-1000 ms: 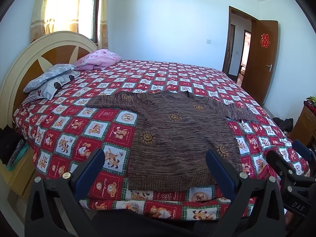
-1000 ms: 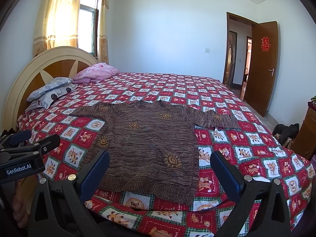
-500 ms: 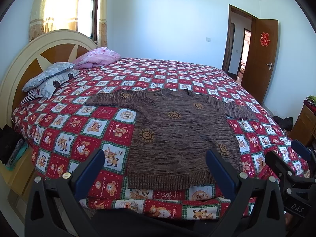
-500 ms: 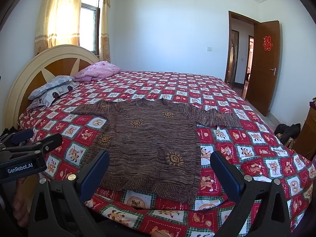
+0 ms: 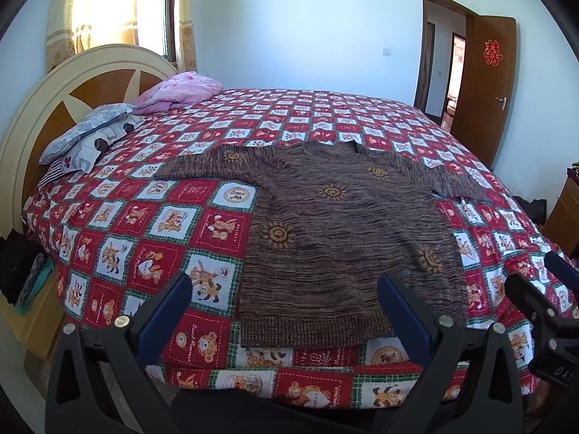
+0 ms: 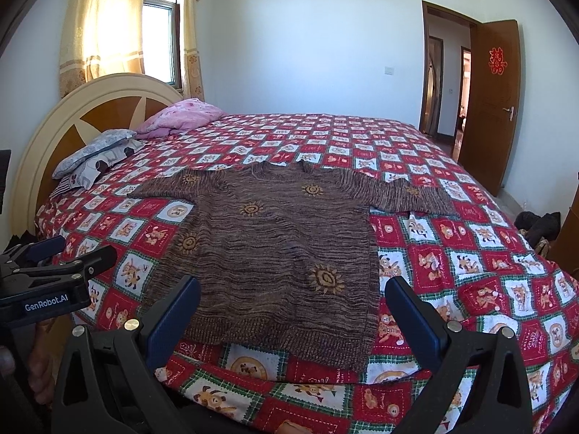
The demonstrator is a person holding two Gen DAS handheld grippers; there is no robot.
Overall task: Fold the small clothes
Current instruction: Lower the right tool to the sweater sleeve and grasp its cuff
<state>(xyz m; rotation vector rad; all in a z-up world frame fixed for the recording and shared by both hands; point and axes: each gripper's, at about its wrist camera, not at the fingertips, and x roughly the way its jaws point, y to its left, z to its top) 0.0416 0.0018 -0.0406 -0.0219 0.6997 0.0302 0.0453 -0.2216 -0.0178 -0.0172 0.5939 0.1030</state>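
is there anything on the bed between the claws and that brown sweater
Nothing visible. The brown sweater lies flat on the quilt, hem toward both open claws, left claw and right claw. The pillows sit far off by the headboard.

Sweater [image 5: 347, 224] was brown, dark-streaked, with orange sun motifs. Bedspread [image 5: 152, 224] was red-and-white checks, green-edged, cartoon bears. Pillows at headboard edge: pink [image 5: 181, 90], grey patterned [image 5: 90, 133]. Headboard [image 5: 72, 83] was cream and brown. Gripper pads [image 5: 164, 311] were blue.
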